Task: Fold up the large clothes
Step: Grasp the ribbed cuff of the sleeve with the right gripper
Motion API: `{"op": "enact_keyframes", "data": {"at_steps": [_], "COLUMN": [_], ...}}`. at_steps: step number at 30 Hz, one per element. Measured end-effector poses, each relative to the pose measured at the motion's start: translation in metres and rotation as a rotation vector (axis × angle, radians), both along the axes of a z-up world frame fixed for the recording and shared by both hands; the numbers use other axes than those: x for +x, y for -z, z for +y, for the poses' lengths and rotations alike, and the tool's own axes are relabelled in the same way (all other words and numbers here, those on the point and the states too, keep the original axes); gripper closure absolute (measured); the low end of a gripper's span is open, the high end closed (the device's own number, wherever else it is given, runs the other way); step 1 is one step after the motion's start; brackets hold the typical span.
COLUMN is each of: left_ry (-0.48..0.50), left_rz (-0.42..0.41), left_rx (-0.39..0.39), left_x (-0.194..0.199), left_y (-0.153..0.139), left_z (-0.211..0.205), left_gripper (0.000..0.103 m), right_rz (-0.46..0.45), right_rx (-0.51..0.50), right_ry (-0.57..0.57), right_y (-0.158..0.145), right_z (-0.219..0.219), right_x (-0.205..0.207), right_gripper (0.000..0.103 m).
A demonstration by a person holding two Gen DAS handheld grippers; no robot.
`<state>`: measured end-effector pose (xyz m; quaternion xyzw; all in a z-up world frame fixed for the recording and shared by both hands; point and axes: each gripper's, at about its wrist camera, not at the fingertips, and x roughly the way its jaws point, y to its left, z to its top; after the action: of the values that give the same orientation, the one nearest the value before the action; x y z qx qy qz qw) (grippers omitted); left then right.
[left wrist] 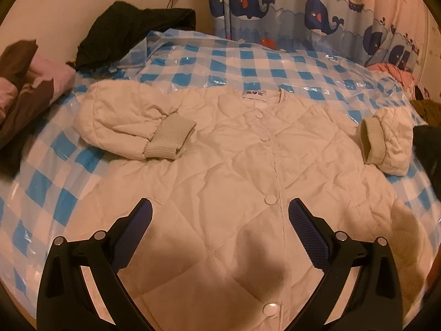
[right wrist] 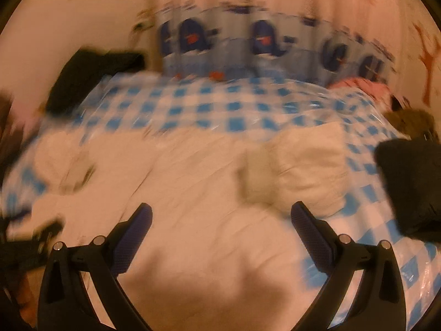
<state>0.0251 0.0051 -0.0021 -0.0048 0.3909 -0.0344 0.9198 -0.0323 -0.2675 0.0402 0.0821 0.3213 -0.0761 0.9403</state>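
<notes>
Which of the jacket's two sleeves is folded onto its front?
The sleeve on the image left: its cuff lies on the jacket. The other sleeve rests at the edge.

Whole right-wrist view motion-blurred; white jacket (left wrist: 234,165) hem cut off below

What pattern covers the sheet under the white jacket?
Blue and white checks on the sheet, clearest in the left wrist view.
</notes>
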Motion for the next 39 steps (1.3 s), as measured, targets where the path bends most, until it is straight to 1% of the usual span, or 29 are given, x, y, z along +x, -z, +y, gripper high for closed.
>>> {"op": "enact_keyframes", "data": {"at_steps": [2,3,5,7,8,9,12,13,14,15,16,17,18,19,20,21,22,25,28,29,32,33,34,35,36,37,38,39], "left_ry": [0.004,0.012,0.024,0.030,0.030,0.030,0.037,0.040,0.044,0.046,0.050,0.052,0.054,0.056,0.058,0.061,0.067,0.072,0.068,0.069,0.069,0.068,0.069,0.070,0.072,0.076,0.078,0.082], "left_rz": [0.001,0.001,0.002,0.008,0.014,0.021,0.036,0.036,0.035,0.034,0.032,0.031,0.032,0.035,0.039,0.044,0.049,0.052,0.062,0.069,0.081,0.085,0.087,0.090,0.093,0.096,0.098,0.099], "left_rx": [-0.006,-0.003,0.004,0.008,0.007,0.005,0.004,0.006,0.010,0.013,0.016,0.019,0.020,0.019,0.018,0.017,0.019,0.032,0.031,0.026,0.026,0.032,0.034,0.035,0.036,0.037,0.037,0.036], "left_x": [0.001,0.001,0.001,0.002,0.003,0.004,0.006,0.006,0.005,0.005,0.005,0.005,0.005,0.006,0.006,0.006,0.006,0.006,0.007,0.008,0.011,0.012,0.012,0.012,0.013,0.014,0.014,0.014], "left_y": [-0.002,-0.002,-0.002,-0.001,0.000,0.001,0.003,0.003,0.003,0.003,0.002,0.002,0.003,0.004,0.004,0.005,0.007,0.009,0.012,0.014,0.018,0.019,0.021,0.022,0.023,0.024,0.025,0.025], "left_z": [-0.002,-0.004,-0.008,-0.010,-0.011,-0.012,-0.016,-0.017,-0.019,-0.020,-0.021,-0.022,-0.023,-0.023,-0.024,-0.026,-0.028,-0.032,-0.032,-0.033,-0.035,-0.036,-0.038,-0.039,-0.040,-0.042,-0.043,-0.045], "left_gripper": [0.008,0.008,0.008,0.008,0.008,0.008,0.008,0.008,0.008,0.008,0.008,0.008,0.008,0.008,0.008,0.008,0.008,0.008,0.008,0.008,0.008,0.008,0.008,0.008,0.008,0.008,0.008,0.008], "right_rz": [0.011,0.029,0.096,0.151,0.186,0.210,0.298,0.321,0.361,0.378,0.383,0.378,0.356,0.337,0.322,0.293,0.284,0.238,0.215,0.221,0.289,0.291,0.270,0.237,0.181,0.114,0.047,0.007], "right_rx": [0.072,0.075,0.043,-0.030,-0.089,-0.126,-0.229,-0.248,-0.272,-0.265,-0.231,-0.184,-0.125,-0.092,-0.069,-0.035,-0.023,0.004,0.020,0.028,0.064,0.061,0.061,0.071,0.081,0.066,0.047,0.035], "right_ry": [0.041,0.057,0.062,0.022,-0.001,-0.009,0.017,0.022,0.020,0.010,-0.010,-0.023,-0.031,-0.036,-0.034,-0.026,-0.010,0.078,0.223,0.286,0.447,0.531,0.583,0.622,0.664,0.682,0.653,0.558], "right_y": [-0.004,-0.003,0.004,0.017,0.028,0.038,0.076,0.084,0.101,0.110,0.114,0.114,0.108,0.101,0.092,0.079,0.071,0.042,0.015,0.010,0.009,0.005,-0.001,-0.007,-0.017,-0.027,-0.033,-0.037], "right_z": [-0.046,-0.060,-0.073,-0.066,-0.055,-0.049,-0.037,-0.037,-0.041,-0.046,-0.053,-0.062,-0.074,-0.083,-0.093,-0.112,-0.122,-0.181,-0.258,-0.288,-0.357,-0.380,-0.391,-0.398,-0.400,-0.391,-0.378,-0.360], "right_x": [0.016,0.024,0.044,0.063,0.075,0.084,0.122,0.129,0.143,0.149,0.152,0.152,0.147,0.141,0.134,0.122,0.117,0.089,0.054,0.045,0.025,0.012,0.001,-0.011,-0.024,-0.033,-0.035,-0.029], "right_gripper": [0.006,0.006,0.006,0.006,0.006,0.006,0.006,0.006,0.007,0.009,0.019,0.035,0.043,0.056,0.076,0.086,0.090,0.091,0.093,0.092,0.092,0.091,0.079,0.050,0.038,0.033,0.030,0.027]}}
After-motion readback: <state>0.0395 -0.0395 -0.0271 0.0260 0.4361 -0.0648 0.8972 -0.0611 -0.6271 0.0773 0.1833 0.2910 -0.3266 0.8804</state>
